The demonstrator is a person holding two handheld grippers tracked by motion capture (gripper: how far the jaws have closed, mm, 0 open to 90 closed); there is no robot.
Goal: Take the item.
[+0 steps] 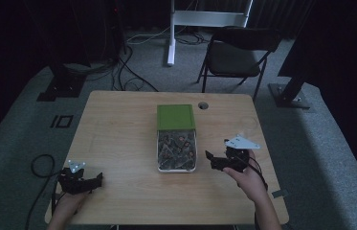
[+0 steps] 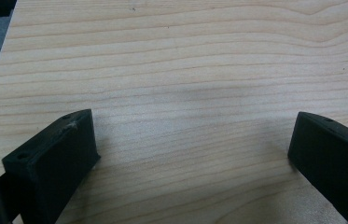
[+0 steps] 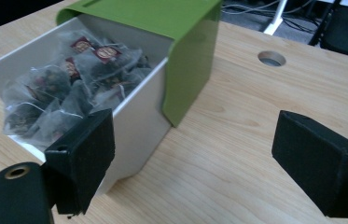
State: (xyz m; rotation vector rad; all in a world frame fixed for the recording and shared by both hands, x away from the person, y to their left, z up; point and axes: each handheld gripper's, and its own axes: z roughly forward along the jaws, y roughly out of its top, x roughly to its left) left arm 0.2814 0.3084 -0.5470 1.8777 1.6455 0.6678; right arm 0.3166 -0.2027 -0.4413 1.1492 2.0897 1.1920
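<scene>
Teabag box [image 1: 176, 143], lid [image 1: 175, 117] slid half back, nothing removed yet.
My right gripper [image 1: 216, 161] waits beside it, fingers spread and empty; left gripper [image 1: 92, 181] likewise, over bare tabletop [image 1: 118, 124].

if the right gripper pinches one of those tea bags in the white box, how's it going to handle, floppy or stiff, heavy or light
Probably floppy: the tea bags look like thin, crumpled clear pouches. Likely very light, with little inside each. They lie piled and overlapping in the box, so a neighbour may drag along. The right gripper is open beside the box.
</scene>
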